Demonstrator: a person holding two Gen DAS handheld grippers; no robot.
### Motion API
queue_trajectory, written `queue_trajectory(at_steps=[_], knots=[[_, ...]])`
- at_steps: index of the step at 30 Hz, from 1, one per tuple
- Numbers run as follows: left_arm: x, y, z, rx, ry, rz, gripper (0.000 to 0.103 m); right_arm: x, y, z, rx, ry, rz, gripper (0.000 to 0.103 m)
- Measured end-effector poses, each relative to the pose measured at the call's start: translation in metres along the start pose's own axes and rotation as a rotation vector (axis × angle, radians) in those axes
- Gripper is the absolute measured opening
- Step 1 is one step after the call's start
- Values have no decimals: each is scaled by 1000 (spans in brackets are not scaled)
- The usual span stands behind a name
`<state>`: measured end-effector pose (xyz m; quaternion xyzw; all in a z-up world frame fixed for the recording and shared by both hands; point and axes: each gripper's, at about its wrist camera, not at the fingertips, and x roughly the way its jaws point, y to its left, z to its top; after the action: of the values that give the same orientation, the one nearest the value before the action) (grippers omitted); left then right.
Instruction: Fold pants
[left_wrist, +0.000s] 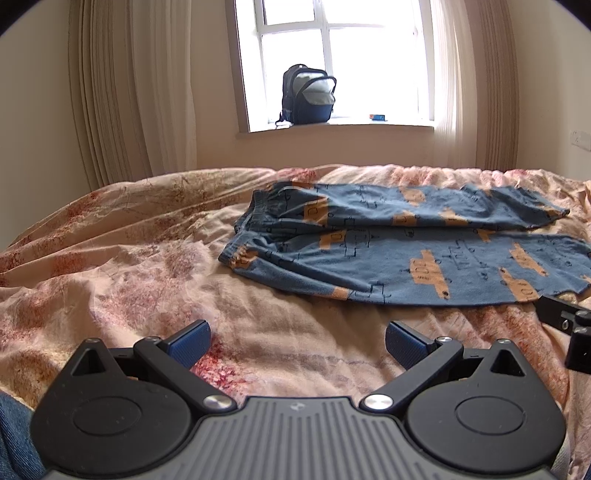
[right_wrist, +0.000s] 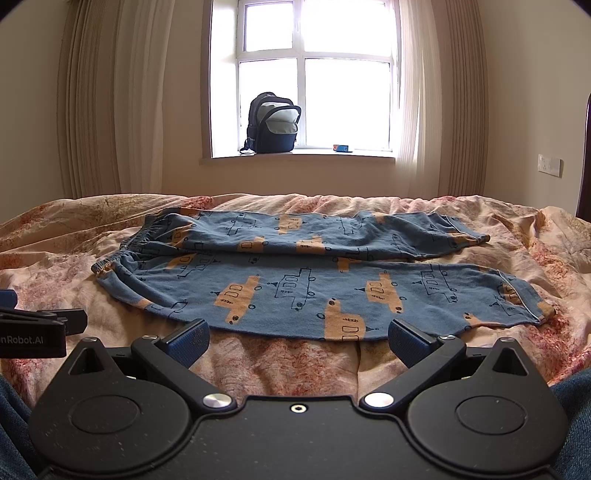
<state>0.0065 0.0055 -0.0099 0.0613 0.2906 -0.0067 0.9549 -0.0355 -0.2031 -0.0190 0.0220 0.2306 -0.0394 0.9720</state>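
From the left wrist view, the left gripper (left_wrist: 297, 341) hovers over the floral bedspread (left_wrist: 110, 266) with its jaws spread wide and nothing between them. The blue pajama pants (left_wrist: 406, 251) lie up at about two o'clock, flat on the bed, waistband toward the left, legs running off to the right. The tip of the other tool pokes in at three o'clock, just beside the near leg's hem. A backpack (left_wrist: 308, 96) sits on the windowsill (left_wrist: 369, 129) at twelve o'clock.

From the right wrist view, the right gripper (right_wrist: 298, 341) is likewise agape and empty, its fingertips just short of the pants' (right_wrist: 314, 291) near edge at twelve o'clock. The two legs lie side by side, the far one seemingly overlapping the near one slightly, though the low angle makes that hard to judge.

I'd say folding hasn't begun. The next move likely calls for each gripper to pinch the near leg's edge, waist end and cuff end, and carry it over the far leg.
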Motion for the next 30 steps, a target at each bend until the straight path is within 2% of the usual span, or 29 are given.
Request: queue_trajectory(at_steps=[3, 5, 8, 10, 13, 16, 19, 21, 22, 26, 30], knots=[[5, -1, 0, 0, 46, 2, 103, 1, -2, 0, 8, 7, 2, 103], [10, 1, 3, -12, 105, -16, 103, 2, -6, 5, 24, 17, 15, 103], [21, 13, 20, -89, 198, -108, 103, 5, -14, 20, 48, 22, 58, 103], [32, 27, 38, -167, 239, -184, 103, 12, -19, 35, 19, 23, 109, 103], [59, 49, 73, -245, 275, -249, 103, 34, -34, 65, -15, 38, 199, 103], [95, 72, 119, -284, 258, -292, 103, 68, -54, 95, -8, 75, 336, 103], [140, 78, 164, -201, 240, -338, 103, 106, -74, 122, -24, 104, 401, 103], [177, 68, 188, -91, 246, -346, 103, 134, -85, 138, -64, 116, 425, 103], [192, 61, 196, -39, 239, -337, 103, 151, -89, 146, -93, 123, 423, 103], [249, 28, 229, 108, 142, -222, 103, 226, -110, 174, -211, 169, 401, 103], [305, 1, 254, 288, 120, -260, 103, 310, -126, 193, -287, 291, 412, 103]])
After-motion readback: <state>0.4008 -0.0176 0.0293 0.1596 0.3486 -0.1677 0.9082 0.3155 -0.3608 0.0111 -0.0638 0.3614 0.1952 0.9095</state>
